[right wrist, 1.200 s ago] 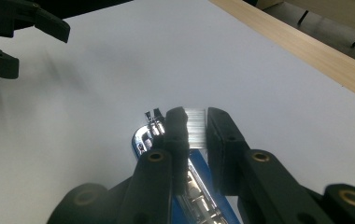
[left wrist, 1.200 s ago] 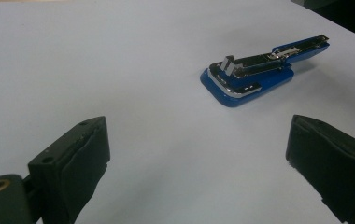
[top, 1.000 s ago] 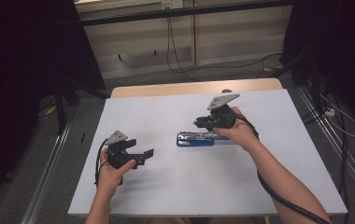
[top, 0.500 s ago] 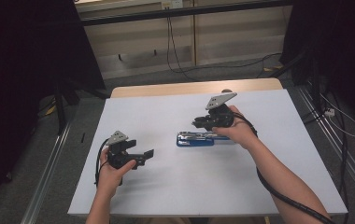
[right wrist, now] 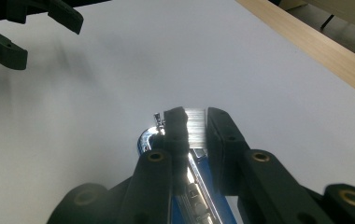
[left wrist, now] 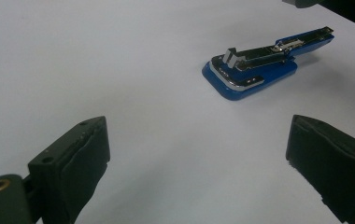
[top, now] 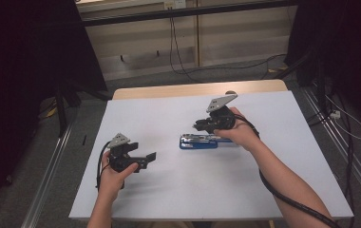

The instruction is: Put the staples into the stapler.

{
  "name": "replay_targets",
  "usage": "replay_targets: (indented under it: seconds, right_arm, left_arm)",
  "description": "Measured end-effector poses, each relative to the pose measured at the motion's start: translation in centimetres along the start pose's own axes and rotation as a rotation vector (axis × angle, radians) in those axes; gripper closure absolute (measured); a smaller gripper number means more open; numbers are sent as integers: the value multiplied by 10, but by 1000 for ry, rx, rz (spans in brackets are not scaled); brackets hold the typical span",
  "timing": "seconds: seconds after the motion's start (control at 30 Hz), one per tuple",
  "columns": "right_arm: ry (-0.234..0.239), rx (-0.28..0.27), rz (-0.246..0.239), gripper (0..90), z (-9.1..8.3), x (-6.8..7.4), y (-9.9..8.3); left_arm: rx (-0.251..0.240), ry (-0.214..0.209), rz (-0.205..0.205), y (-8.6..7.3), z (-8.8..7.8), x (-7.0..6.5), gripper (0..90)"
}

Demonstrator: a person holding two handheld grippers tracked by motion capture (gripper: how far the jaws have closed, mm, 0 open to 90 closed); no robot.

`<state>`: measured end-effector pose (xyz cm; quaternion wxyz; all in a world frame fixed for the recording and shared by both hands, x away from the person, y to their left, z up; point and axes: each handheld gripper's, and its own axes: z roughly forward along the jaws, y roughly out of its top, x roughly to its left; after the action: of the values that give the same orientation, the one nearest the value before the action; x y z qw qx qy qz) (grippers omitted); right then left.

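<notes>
You have a white table (top: 264, 190) with a strip of bare wood (top: 169, 90) along its far edge. Behind it you see grey floor (top: 245, 71) with black cables (top: 174, 42), a pale wall panel (top: 136, 42) and dark curtains (top: 26, 71) on both sides

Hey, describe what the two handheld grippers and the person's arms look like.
Both the left gripper and the right gripper are black, each topped by a grey three-cornered plate and trailing a black cable. Their jaws are blocky with dark pads, and brass-coloured rivets mark the linkage joints. The forearms are bare, with no sleeves in view.
</notes>
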<state>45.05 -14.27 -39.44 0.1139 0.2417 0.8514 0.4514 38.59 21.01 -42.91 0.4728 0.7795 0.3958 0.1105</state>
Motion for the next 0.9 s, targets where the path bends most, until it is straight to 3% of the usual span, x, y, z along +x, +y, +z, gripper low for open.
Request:
replay_targets:
  seconds: [0.9]
  right_arm:
    - [61,51,-55,798,18,4,2]
  left_arm:
    - [1,-4,-3,0,0,0,65]
